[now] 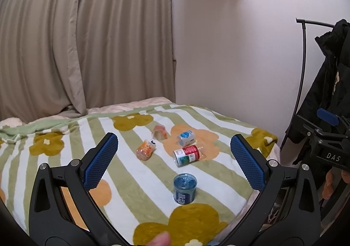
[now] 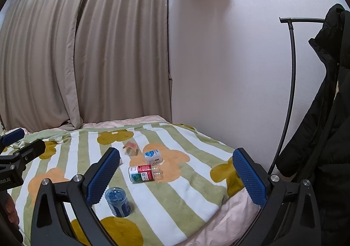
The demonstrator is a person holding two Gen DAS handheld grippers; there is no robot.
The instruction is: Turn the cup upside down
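Note:
Several small cups cut from drink bottles lie on a striped flower blanket (image 1: 131, 191). A blue cup (image 1: 184, 189) (image 2: 117, 202) stands on end, its moulded end facing up. A red, white and green cup (image 1: 188, 155) (image 2: 144, 172) lies on its side. Beyond it lie a pale blue cup (image 1: 186, 137) (image 2: 153, 156), an orange cup (image 1: 145, 149) and a pinkish clear cup (image 1: 159, 132) (image 2: 131, 147). My left gripper (image 1: 174, 137) hovers open above the blanket, short of the blue cup. My right gripper (image 2: 176, 151) is open too, holding nothing.
The bed's right edge (image 2: 229, 202) drops off beside a white wall (image 1: 229, 49). Beige curtains (image 1: 76, 38) hang behind the bed. A black jacket (image 2: 323, 125) hangs on a curved rack (image 2: 292, 84) at right. A fingertip (image 1: 159, 240) shows at the bottom.

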